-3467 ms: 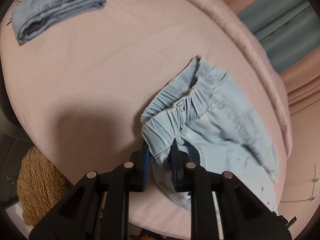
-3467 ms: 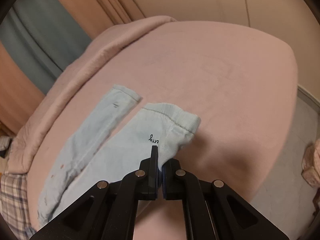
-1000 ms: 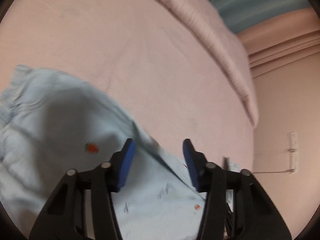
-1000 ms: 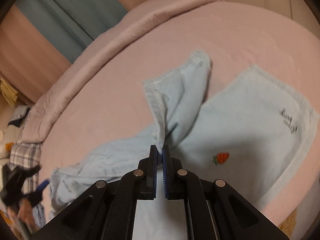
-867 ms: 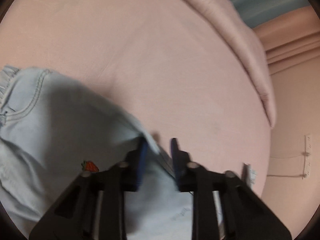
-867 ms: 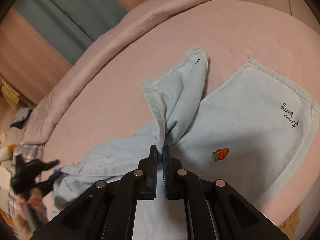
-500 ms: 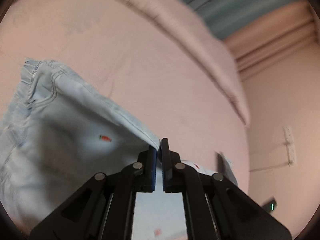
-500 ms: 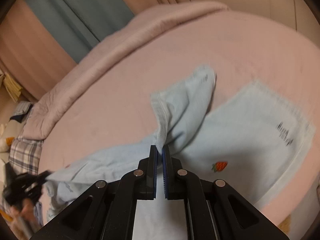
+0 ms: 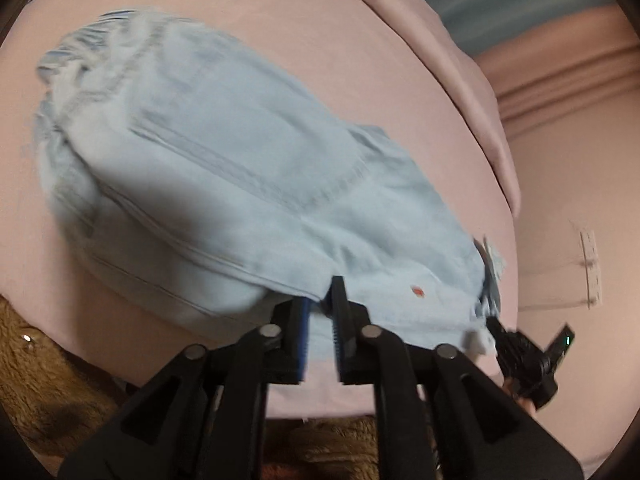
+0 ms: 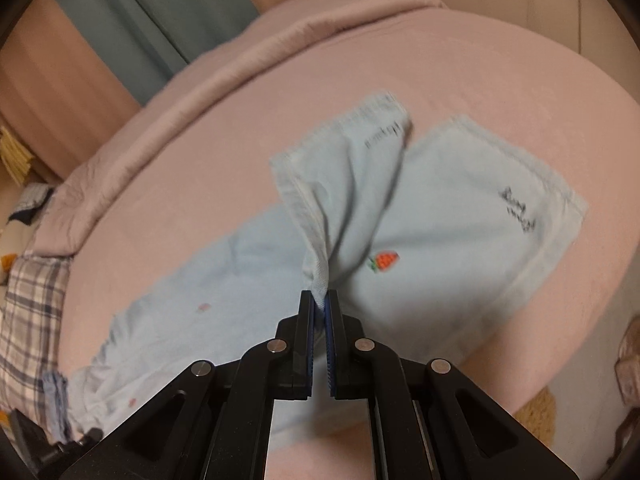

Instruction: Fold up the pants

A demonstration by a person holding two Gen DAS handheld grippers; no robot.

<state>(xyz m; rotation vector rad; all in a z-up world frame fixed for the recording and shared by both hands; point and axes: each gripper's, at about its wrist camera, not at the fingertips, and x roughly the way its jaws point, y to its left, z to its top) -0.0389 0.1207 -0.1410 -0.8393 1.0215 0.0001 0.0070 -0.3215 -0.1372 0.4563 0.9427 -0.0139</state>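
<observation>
Light blue denim pants (image 9: pixel 224 168) with small strawberry prints lie on a pink bed. My left gripper (image 9: pixel 320 300) is shut on a fold of the pants near the waist end, lifting the cloth over the lower layer. In the right wrist view the pants (image 10: pixel 452 240) spread out with one leg cuff lying flat at the right. My right gripper (image 10: pixel 319 300) is shut on the hem edge of the other leg and holds it raised above the flat leg. The right gripper also shows at the lower right of the left wrist view (image 9: pixel 520 354).
The pink bed (image 9: pixel 360 52) has a rolled pink blanket (image 10: pixel 248 60) along its far side. A plaid cloth (image 10: pixel 28 312) lies at the left. A brown fluffy rug (image 9: pixel 44 392) lies on the floor by the bed edge. Teal curtains (image 10: pixel 160 12) hang behind.
My left gripper closed on the pants edge and has pulled a layer up and over. My right gripper stays shut on the leg hem, and the legs have shifted slightly.
</observation>
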